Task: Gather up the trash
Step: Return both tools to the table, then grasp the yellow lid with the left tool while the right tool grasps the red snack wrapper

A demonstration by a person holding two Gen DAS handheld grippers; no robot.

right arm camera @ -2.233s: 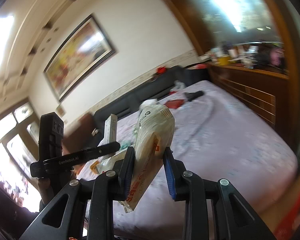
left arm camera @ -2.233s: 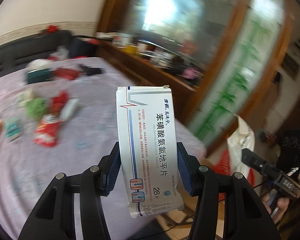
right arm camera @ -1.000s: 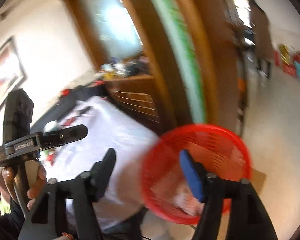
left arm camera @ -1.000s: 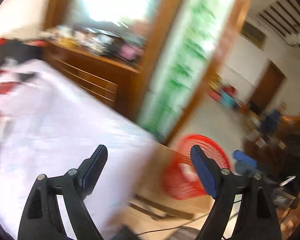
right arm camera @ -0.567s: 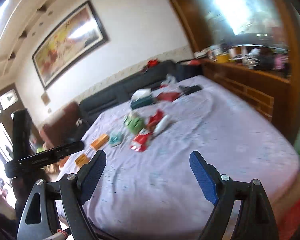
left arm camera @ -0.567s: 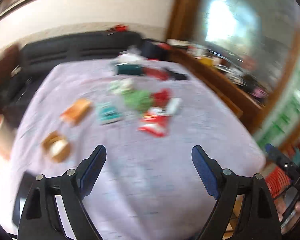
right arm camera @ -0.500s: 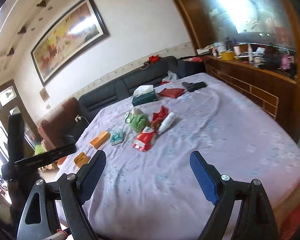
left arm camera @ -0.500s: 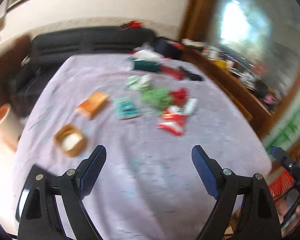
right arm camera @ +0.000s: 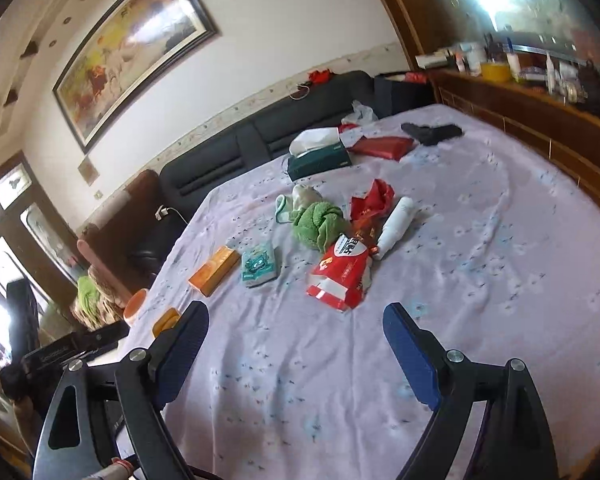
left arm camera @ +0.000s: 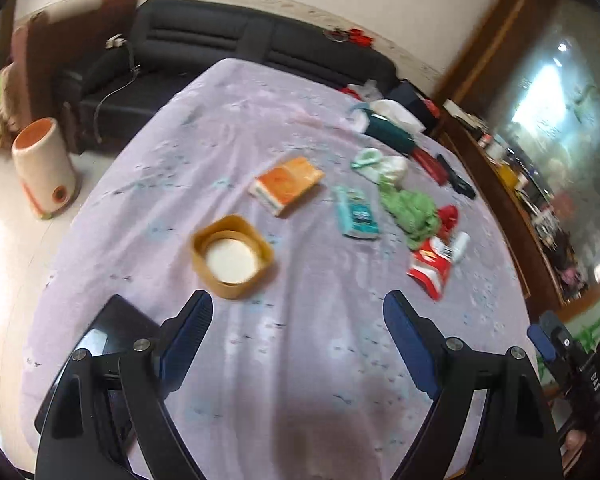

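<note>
Left gripper [left arm camera: 296, 320] released, nothing between its fingers; yellow lid [left arm camera: 232, 256] just ahead of left finger, orange box [left arm camera: 286, 186] and teal pack [left arm camera: 356, 212] farther ahead. Right gripper [right arm camera: 296, 332] jaws just opened wide, empty; red wrapper [right arm camera: 340, 276] just ahead between fingers, white tube [right arm camera: 396, 226] beyond, on bedsheet [right arm camera: 480, 280].

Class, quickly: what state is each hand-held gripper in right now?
Left hand-held gripper: open, holding nothing.
Right hand-held gripper: open, holding nothing.
</note>
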